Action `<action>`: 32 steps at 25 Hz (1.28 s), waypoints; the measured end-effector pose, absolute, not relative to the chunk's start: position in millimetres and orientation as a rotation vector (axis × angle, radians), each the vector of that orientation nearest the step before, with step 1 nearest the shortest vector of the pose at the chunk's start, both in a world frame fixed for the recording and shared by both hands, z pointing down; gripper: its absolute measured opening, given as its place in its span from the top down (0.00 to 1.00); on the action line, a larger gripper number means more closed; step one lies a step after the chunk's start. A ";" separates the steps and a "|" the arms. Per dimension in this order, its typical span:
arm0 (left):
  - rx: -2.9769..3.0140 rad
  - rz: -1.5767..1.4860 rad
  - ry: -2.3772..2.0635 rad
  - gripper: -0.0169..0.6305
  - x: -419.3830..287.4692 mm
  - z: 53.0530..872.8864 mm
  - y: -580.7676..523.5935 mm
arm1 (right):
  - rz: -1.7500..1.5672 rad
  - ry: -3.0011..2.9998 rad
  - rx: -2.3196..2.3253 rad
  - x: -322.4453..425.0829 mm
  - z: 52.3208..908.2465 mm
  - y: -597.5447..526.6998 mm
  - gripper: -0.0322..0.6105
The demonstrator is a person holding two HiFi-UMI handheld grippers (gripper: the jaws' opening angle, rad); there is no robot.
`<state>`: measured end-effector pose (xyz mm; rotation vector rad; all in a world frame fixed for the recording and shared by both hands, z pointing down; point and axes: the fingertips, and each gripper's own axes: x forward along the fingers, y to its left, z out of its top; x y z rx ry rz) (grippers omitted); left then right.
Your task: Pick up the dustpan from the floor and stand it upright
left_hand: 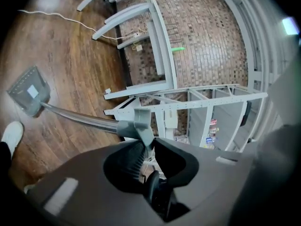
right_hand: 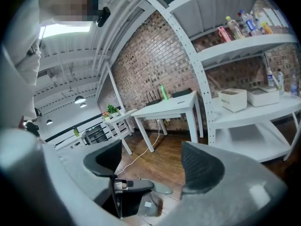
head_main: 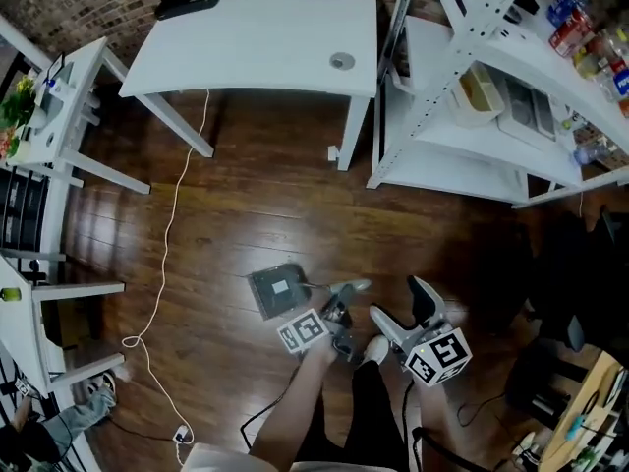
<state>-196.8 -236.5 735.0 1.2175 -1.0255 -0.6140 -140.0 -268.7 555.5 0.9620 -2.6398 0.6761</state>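
The brown wood floor (head_main: 246,214) is the biggest thing here. A white bench (head_main: 265,47) stands on it. A tall white shelf rack (head_main: 462,146) is just beside the bench, on its right.

The grey dustpan (head_main: 278,290) is well apart from the bench, out in front of it. Its flat pan end is the part closest to the bench and sits low by the floor. I cannot tell if the pan touches the floor. Its long handle (left_hand: 80,117) runs away from the bench, back toward the person.

The left hand-held gripper (left_hand: 146,147) is even farther from the bench than the pan. Its jaws are pinched tight on the far tip of the handle. So the pan lies straight out ahead of this hand-held gripper, toward the bench.

The right hand-held gripper (right_hand: 155,159) is about as far from the bench, off to the right side. Its jaws are wide apart with nothing in them.

The left one is the nearer one. I think the tip of the handle must go up over the pan, so the dustpan can stand.
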 end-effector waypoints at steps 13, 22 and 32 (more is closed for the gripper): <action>1.099 -0.794 -1.060 0.72 -310.9 710.3 -192.5 | 0.459 -2.719 0.722 -211.3 467.3 -203.9 0.35; 1.108 -0.726 -1.107 0.47 -300.3 679.7 -137.0 | 0.394 -2.814 0.610 -209.0 425.5 -173.2 0.35; 1.523 -0.684 -1.639 0.43 -223.1 492.7 -38.2 | 0.117 -2.933 0.466 -124.9 377.4 -72.0 0.35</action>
